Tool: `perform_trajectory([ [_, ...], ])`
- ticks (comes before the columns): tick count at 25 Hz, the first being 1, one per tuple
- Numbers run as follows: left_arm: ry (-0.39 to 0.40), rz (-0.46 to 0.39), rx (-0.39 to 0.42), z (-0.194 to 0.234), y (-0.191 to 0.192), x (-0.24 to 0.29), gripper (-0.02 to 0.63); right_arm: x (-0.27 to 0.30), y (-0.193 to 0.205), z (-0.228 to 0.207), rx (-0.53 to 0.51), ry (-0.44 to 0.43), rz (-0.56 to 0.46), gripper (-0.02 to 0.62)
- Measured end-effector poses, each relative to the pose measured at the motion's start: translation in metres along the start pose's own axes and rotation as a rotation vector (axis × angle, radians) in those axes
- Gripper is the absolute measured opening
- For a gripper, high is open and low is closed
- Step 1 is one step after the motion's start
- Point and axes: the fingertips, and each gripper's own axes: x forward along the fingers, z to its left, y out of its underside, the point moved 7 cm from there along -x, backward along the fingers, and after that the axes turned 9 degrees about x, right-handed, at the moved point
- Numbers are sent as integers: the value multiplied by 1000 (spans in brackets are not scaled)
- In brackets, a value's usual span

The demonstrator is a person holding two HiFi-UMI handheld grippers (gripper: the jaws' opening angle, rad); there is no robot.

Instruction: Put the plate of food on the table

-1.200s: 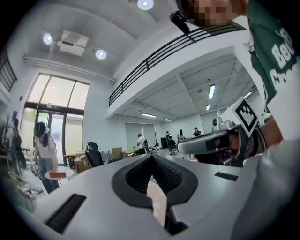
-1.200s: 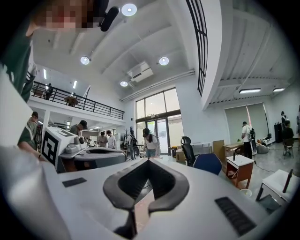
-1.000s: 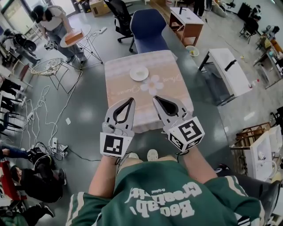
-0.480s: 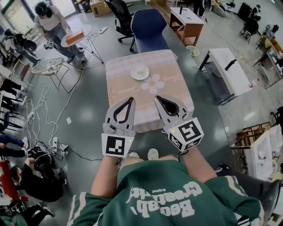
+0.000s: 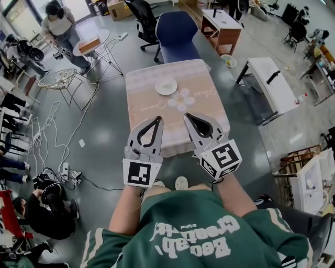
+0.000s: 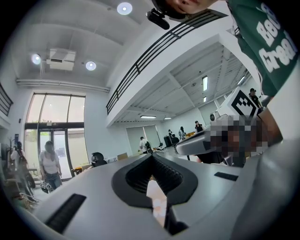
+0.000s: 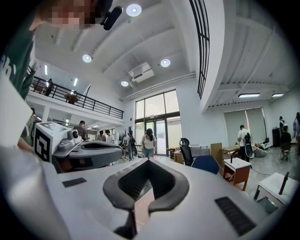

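Note:
A white plate (image 5: pixel 166 86) with a little pale food sits on the far half of a square table (image 5: pixel 146 107) covered in a pale pink cloth with a flower print. My left gripper (image 5: pixel 157 119) and right gripper (image 5: pixel 187 115) hover side by side over the table's near edge, well short of the plate. Both are shut and hold nothing. In the left gripper view the left gripper (image 6: pixel 151 157) points level across the hall. The right gripper view shows the right gripper (image 7: pixel 149 161) pointing the same way. The plate is hidden behind the jaws in both gripper views.
A blue chair (image 5: pixel 177 31) stands at the table's far side, with a black office chair (image 5: pixel 142 15) behind it. A small round table (image 5: pixel 90 44), a wire chair (image 5: pixel 56 78) and floor cables (image 5: pixel 47 136) lie to the left. A white desk (image 5: pixel 269 84) stands right. A person (image 5: pixel 60 23) stands far left.
My left gripper has edged slightly to the right. The right gripper has kept still. The person at the far left has walked a few steps.

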Motion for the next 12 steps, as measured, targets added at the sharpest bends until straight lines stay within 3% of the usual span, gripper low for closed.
perform_trajectory([
  [12, -1, 0, 0, 3, 1, 1, 9, 3, -1, 0, -1, 6, -4, 14],
])
